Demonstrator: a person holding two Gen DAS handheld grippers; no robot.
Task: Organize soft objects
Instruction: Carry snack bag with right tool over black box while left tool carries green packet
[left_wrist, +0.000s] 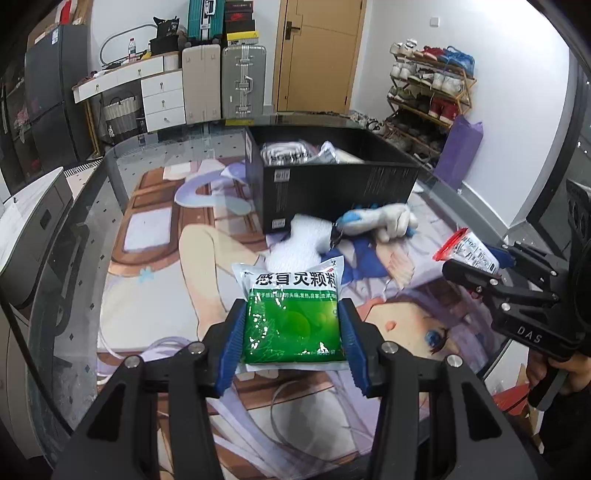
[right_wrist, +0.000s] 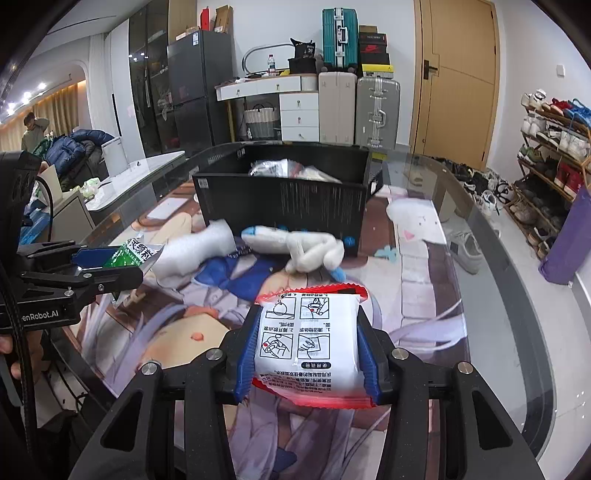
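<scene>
**Halfway through the soft-stuff tidy**

Left tool (left_wrist: 291, 325) is clamped on the green sachet bag (left_wrist: 293, 314), right tool (right_wrist: 306, 350) on the red-edged white pouch (right_wrist: 308, 343), both above the tabletop (left_wrist: 155, 229). Black box (left_wrist: 332, 184) already holds a few bags; plush toy (left_wrist: 384, 219) and white foam wrap (left_wrist: 299, 240) still lie outside.

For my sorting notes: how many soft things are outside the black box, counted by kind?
Sealed packets: 2, green packet in left gripper, white packet in right gripper
Plush toys: 1
White foam wraps: 1
Total: 4

Two held packets: green pouch (left_wrist: 293, 317), white sachet (right_wrist: 308, 343), one black box (left_wrist: 332, 184), one plush toy (right_wrist: 295, 245)
</scene>
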